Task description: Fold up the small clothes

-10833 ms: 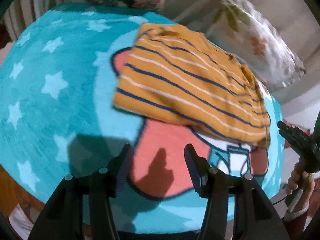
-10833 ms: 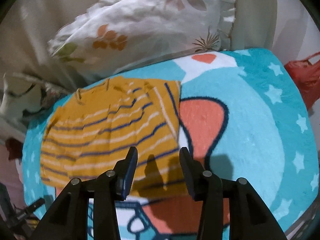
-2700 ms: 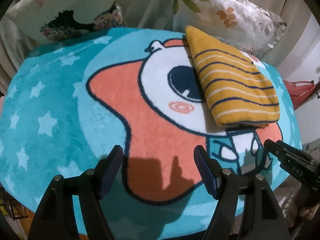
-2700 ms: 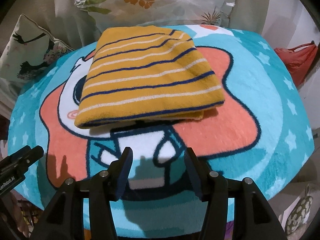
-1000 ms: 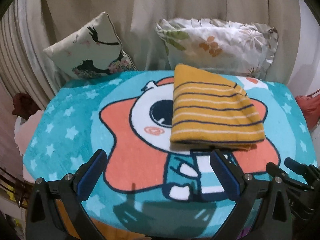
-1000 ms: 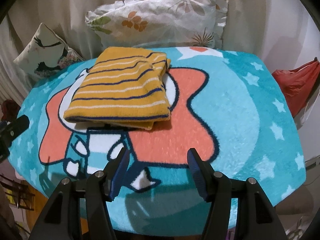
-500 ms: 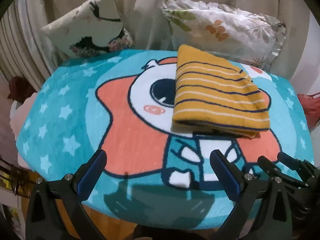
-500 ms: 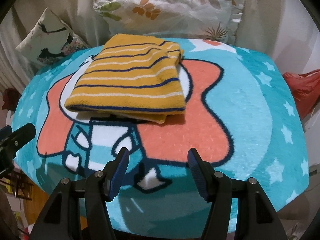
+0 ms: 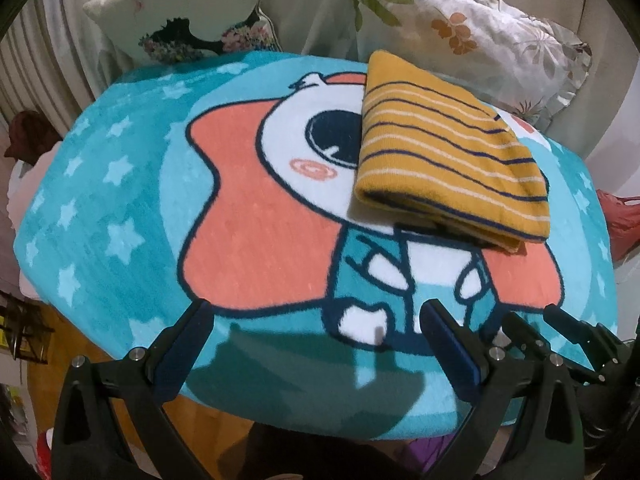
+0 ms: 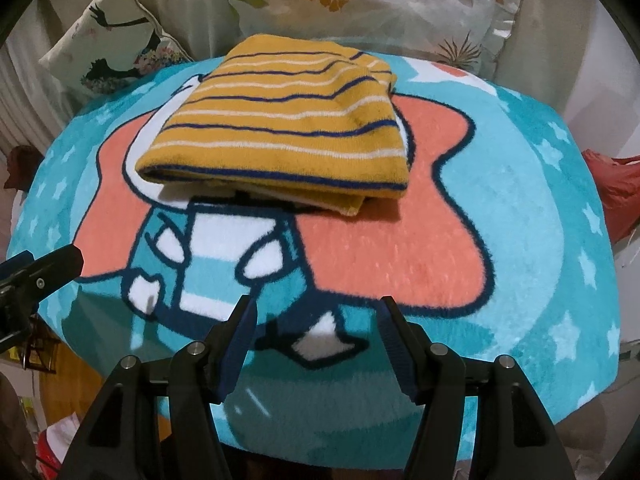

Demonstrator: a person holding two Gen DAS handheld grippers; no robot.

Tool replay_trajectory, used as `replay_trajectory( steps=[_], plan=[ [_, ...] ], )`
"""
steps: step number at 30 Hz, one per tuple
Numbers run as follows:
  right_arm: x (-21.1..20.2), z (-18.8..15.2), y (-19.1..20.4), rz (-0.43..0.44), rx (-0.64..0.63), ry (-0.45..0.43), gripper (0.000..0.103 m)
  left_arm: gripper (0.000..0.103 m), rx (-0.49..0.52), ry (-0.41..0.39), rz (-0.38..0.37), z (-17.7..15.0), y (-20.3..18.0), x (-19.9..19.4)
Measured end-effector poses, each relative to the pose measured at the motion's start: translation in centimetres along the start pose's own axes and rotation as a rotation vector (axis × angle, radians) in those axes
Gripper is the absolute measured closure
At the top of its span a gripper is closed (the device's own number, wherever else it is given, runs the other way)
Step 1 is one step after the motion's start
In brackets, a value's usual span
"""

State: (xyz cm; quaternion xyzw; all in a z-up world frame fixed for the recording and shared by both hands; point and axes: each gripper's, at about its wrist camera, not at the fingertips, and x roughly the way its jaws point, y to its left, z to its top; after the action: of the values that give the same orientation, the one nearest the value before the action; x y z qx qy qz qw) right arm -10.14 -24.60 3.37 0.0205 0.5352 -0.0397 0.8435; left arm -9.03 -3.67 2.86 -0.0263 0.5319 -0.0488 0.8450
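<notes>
Mustard-yellow cloth with navy and white stripes — a small garment (image 9: 448, 152) — lies folded into a thick pad on the blanket (image 9: 120, 200), ahead of the left hand-held gripper (image 9: 316, 344) and off to its right, well apart from its fingertips. This hand-held gripper stands wide open with nothing between its jaws, only the cartoon print below. Beyond the garment sit a floral pillow (image 9: 472, 32) and a bird-print cushion (image 9: 180, 12). The other tool's black tips show at the lower right edge.

From the right wrist, the garment (image 10: 280, 120) lies straight ahead and slightly left of the right hand-held gripper (image 10: 316, 340), again well clear of it; a lower layer pokes out a little at the near edge. Its jaws are parted fairly wide and empty, hovering over the blanket (image 10: 540, 200).

Judging by the neat stack, folding of this piece looks done — what may remain is tidying that stray edge, or moving on to another item, though none is visible.
</notes>
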Motion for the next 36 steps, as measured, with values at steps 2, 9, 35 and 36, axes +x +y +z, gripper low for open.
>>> replay_trajectory(
  steps=[2,9,35,36],
  plan=[
    [0.0,-0.1,-0.2,-0.005,0.006,0.003,0.036,0.001,-0.002,0.008,-0.007,-0.1,-0.1,0.1],
    [-0.4,-0.6,-0.6,-0.023,0.022,0.003,0.035,0.001,0.0,0.027,-0.033,-0.2,-0.6,0.3],
    [-0.7,12.4,-5.7,0.101,0.169,-0.214,0.075,0.0,0.048,0.054,-0.042,-1.4,-1.4,-0.2],
    [0.2,13.1,-5.7,0.106,0.173,-0.2,0.077,0.0,0.039,0.05,-0.029,-1.5,-1.0,-0.4]
  ],
)
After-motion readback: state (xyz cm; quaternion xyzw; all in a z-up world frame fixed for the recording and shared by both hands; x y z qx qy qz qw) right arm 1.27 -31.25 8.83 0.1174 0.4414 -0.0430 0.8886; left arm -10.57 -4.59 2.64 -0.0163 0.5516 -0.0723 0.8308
